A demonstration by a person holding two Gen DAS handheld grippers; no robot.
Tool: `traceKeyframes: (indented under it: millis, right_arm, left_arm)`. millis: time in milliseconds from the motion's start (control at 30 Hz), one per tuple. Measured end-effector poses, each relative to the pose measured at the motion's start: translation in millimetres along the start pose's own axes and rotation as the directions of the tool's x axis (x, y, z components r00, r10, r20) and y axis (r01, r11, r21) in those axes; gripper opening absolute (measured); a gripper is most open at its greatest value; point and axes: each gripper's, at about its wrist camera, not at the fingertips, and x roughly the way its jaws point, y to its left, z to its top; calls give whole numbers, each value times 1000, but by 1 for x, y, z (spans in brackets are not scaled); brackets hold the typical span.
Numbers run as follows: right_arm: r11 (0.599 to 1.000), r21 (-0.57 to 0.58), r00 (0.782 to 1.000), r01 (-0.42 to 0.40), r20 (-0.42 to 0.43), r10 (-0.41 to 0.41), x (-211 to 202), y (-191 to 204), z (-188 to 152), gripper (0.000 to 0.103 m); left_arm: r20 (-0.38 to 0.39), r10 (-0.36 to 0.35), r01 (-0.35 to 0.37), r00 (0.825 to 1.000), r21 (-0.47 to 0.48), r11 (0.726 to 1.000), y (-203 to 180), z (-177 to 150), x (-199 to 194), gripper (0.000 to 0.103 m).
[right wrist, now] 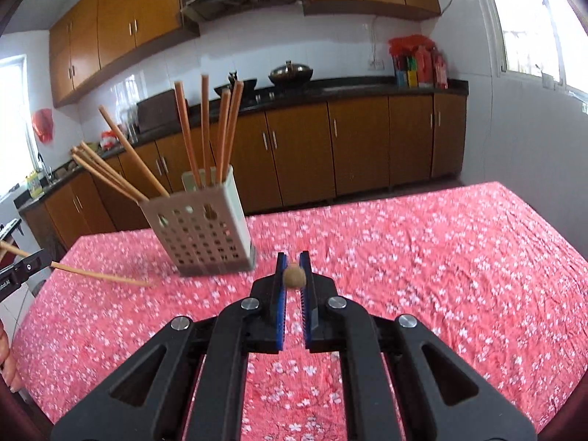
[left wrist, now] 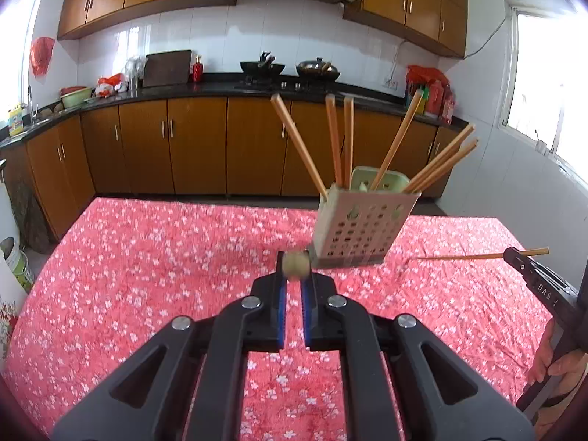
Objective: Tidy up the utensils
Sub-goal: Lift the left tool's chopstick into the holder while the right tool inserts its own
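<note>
A perforated beige utensil holder stands on the red floral tablecloth, holding several wooden chopsticks. It also shows in the right wrist view. My left gripper is shut on a chopstick seen end-on, just left of the holder's base. My right gripper is shut on a chopstick seen end-on, right of the holder. Each gripper's chopstick shows lengthwise in the other view: the right one and the left one.
Kitchen counters with wooden cabinets run behind the table, with woks on the stove. A bucket stands on the floor at left. The tablecloth spreads wide to the right of the holder.
</note>
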Motion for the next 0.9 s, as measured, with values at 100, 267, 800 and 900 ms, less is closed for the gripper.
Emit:
traceKeyframes:
  millis: [100, 267, 800, 900]
  right_arm:
    - [1000, -4, 1000, -2, 14, 2, -1, 1, 3, 7]
    - [1000, -10, 1000, -1, 24, 2, -3, 3, 5, 7]
    - [988, -9, 960, -153, 234, 151, -68, 19, 75, 7]
    - [982, -19, 939, -189, 288, 186, -80, 26, 90, 7]
  left_arm:
    - [16, 0, 0, 1000, 3, 1000, -1, 6, -2, 8]
    - [25, 0, 0, 1000, 7, 1000, -3, 12, -2, 8]
    - [187, -105, 108, 977, -3, 994, -12, 68, -50, 8]
    - [233, -140, 146, 962, -9, 989, -15, 85, -65, 8]
